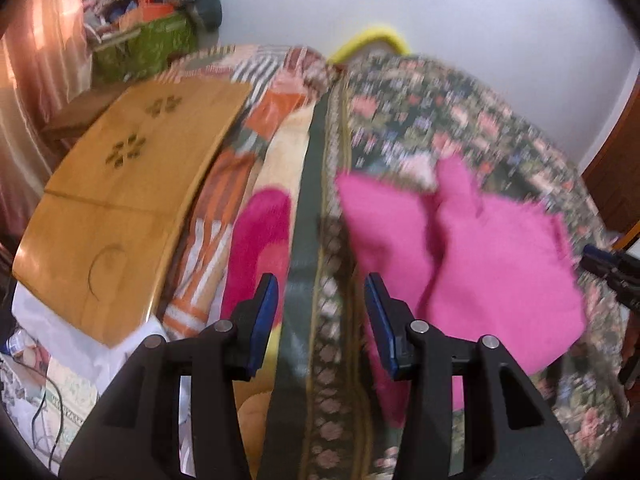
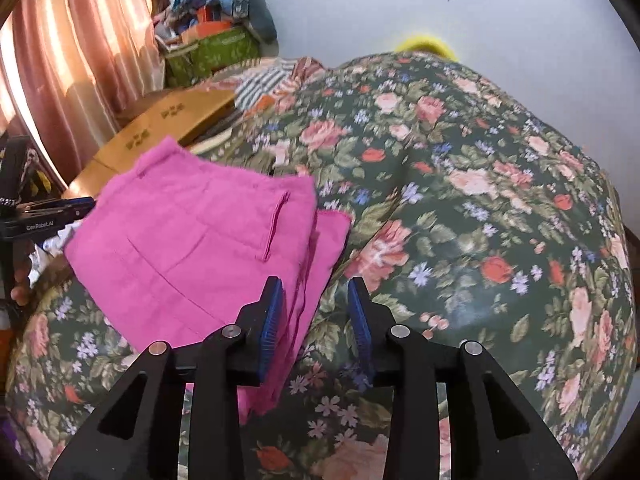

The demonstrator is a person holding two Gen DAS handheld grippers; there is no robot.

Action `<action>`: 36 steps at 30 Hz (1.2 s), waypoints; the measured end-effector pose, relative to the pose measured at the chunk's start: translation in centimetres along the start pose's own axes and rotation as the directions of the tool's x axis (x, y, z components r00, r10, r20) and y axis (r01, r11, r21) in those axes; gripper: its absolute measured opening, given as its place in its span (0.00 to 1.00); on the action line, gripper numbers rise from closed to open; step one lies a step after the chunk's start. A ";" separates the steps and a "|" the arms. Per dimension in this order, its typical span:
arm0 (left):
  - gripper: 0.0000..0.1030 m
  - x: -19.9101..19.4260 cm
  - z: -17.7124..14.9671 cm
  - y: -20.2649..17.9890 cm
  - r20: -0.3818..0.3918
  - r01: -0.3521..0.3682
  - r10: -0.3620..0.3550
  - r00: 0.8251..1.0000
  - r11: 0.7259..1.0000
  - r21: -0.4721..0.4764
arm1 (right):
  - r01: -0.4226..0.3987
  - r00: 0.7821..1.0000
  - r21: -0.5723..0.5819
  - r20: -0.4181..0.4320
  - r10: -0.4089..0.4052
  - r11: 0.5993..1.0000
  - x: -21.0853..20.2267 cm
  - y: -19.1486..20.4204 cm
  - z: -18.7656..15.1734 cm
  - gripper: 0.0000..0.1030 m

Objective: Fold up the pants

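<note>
The pink pants (image 2: 192, 248) lie folded into a compact stack on the floral bedspread (image 2: 480, 200). In the left wrist view the pants (image 1: 480, 256) sit right of centre, blurred. My left gripper (image 1: 322, 320) is open and empty, above the bedspread's dark border, just left of the pants. My right gripper (image 2: 316, 316) is open and empty, its left finger (image 2: 272, 312) over the stack's right edge. The right gripper's tip shows at the right edge of the left wrist view (image 1: 608, 268); the left gripper shows at the left of the right wrist view (image 2: 48, 216).
A wooden board (image 1: 120, 200) lies left of the bed. A blanket with a pink patch (image 1: 264, 240) lies between board and bedspread. A cluttered green box (image 2: 212, 52) stands at the back by the curtain (image 2: 72, 60). A yellow object (image 1: 376, 38) peeks behind the bed.
</note>
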State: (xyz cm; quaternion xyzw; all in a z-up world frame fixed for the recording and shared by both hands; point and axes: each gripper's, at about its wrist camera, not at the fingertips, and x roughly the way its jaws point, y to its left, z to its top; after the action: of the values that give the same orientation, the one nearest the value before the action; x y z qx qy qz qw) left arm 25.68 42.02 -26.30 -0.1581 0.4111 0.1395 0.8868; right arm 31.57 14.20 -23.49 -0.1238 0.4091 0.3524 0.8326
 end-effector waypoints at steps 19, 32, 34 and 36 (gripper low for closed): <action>0.44 2.9 0.8 1.6 -0.085 -0.114 0.111 0.990 0.993 -0.021 | 0.014 0.999 -0.060 -0.030 -0.016 0.998 3.0 0.8 0.5 0.43; 0.53 3.6 -1.8 -2.4 -0.148 -0.063 0.075 0.986 0.995 0.082 | -0.049 0.997 -0.077 -0.054 0.045 0.996 1.2 1.6 -1.3 0.46; 0.53 3.1 -2.0 -2.0 -0.134 -0.095 0.105 0.985 0.992 0.078 | -0.027 0.998 -0.102 -0.064 0.021 0.994 1.8 1.7 -1.8 0.46; 0.53 2.5 -2.2 -1.7 -0.118 -0.152 0.163 0.979 0.983 0.102 | 0.007 0.998 -0.115 -0.064 -0.015 0.993 2.0 1.6 -2.1 0.46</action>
State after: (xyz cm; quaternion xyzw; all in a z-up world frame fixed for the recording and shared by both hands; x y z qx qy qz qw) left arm 26.33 39.88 -29.30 -0.0923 0.4836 0.1799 0.8516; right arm 30.09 15.26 -26.20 -0.1851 0.4140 0.3665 0.8124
